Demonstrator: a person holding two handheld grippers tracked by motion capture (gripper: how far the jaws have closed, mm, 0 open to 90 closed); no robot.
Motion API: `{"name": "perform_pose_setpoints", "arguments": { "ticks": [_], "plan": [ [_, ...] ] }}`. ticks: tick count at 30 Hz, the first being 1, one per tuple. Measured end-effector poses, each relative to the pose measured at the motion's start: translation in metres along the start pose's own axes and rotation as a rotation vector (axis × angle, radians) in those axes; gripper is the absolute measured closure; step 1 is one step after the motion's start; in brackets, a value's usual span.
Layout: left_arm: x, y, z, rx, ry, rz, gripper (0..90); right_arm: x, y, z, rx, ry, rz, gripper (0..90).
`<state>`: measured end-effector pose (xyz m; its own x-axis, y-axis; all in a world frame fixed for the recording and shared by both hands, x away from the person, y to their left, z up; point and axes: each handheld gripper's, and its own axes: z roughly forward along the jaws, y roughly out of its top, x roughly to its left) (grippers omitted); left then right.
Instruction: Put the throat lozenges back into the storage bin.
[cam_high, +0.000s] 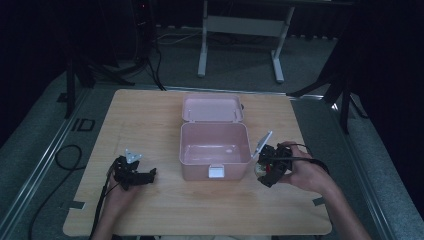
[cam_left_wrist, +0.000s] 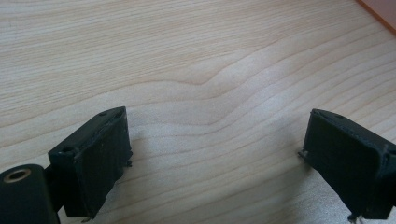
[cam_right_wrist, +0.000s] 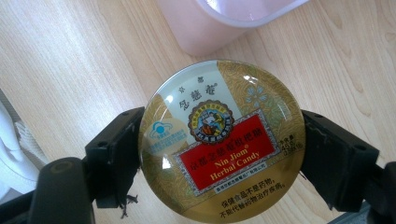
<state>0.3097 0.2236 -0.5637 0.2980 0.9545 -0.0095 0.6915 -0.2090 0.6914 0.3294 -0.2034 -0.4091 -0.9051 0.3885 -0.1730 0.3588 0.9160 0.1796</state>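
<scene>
A round gold candy tin (cam_right_wrist: 223, 142) with a red label sits between the two black jaws of my right gripper (cam_right_wrist: 222, 161), which press on its left and right rims; it hangs just above the wood. In the high view that right gripper (cam_high: 264, 170) is at the right of an open pink box (cam_high: 215, 145), and the tin (cam_high: 258, 169) peeks out pale beside it. My left gripper (cam_high: 145, 176) rests low on the table left of the box. Its jaws stand wide apart over bare wood, with nothing between the fingers (cam_left_wrist: 93, 161).
The pink box has its lid (cam_high: 212, 108) folded back and a white latch (cam_high: 216, 172) at the front. The wooden table (cam_high: 150, 125) has bare room on the left and front. Cables (cam_high: 65, 160) lie on the floor at the left.
</scene>
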Motion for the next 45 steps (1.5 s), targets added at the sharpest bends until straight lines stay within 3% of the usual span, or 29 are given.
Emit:
{"name": "perform_pose_setpoints", "arguments": {
  "ticks": [30,45],
  "plan": [
    [0.0,0.0,0.0,-0.001,0.0,0.0,8.0,-0.013,0.006,-0.025,-0.014,-0.02,0.001,20.0],
    [0.0,0.0,0.0,0.0,0.0,0.001,8.0,-0.018,0.013,-0.028,-0.016,-0.01,-0.005,20.0]
  ]
}}
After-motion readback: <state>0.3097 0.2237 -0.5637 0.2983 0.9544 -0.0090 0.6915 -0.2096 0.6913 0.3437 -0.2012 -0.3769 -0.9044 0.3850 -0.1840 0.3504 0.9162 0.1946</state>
